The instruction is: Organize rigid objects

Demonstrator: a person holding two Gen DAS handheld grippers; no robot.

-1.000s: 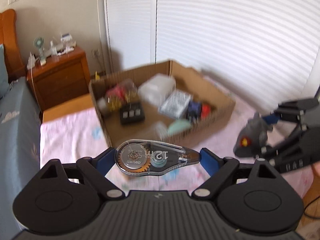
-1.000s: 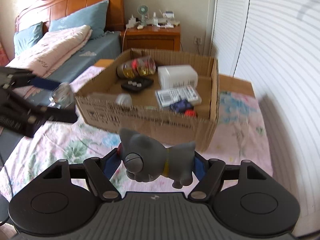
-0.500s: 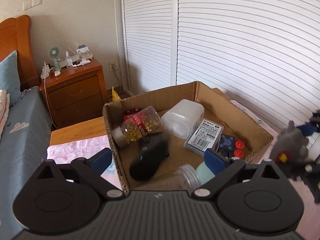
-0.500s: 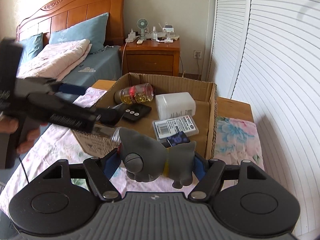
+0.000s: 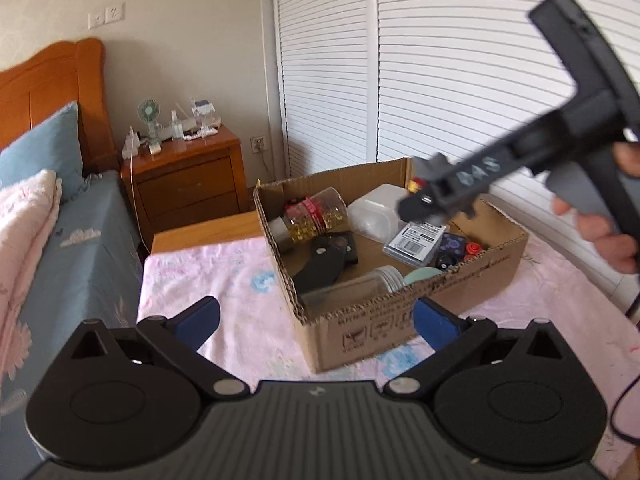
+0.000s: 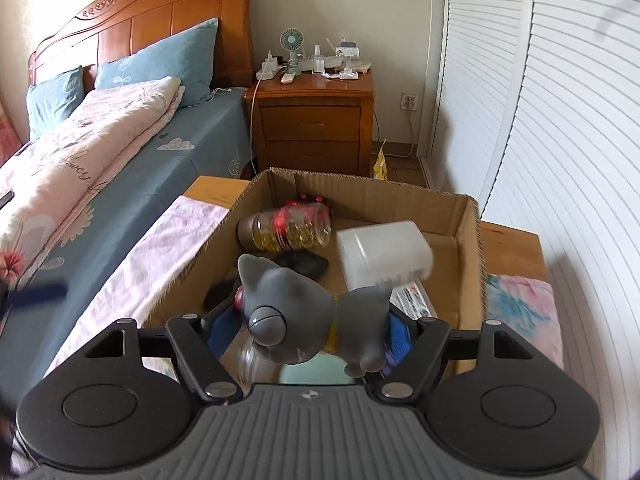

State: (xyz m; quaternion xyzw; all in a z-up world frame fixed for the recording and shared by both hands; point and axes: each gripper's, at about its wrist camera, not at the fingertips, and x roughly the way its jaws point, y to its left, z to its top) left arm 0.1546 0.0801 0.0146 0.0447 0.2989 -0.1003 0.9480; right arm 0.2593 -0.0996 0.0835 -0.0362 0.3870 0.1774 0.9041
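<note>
The grey cat figurine [image 6: 316, 320] is clamped sideways between the blue pads of the right tool [image 6: 310, 330], poised above the near end of the cardboard box [image 6: 468, 248]. If let go from here, it could be tipped off the white plastic container [image 6: 384, 256] or the pill bottle [image 6: 286, 228] lying below, or dropped onto the clear jar beneath the pads. Little bare floor is left in the box. The left tool [image 5: 316, 320] is seen empty, its jaws opening, just outside the box's near corner, above the pink floral cloth [image 5: 240, 292] on the desk
</note>
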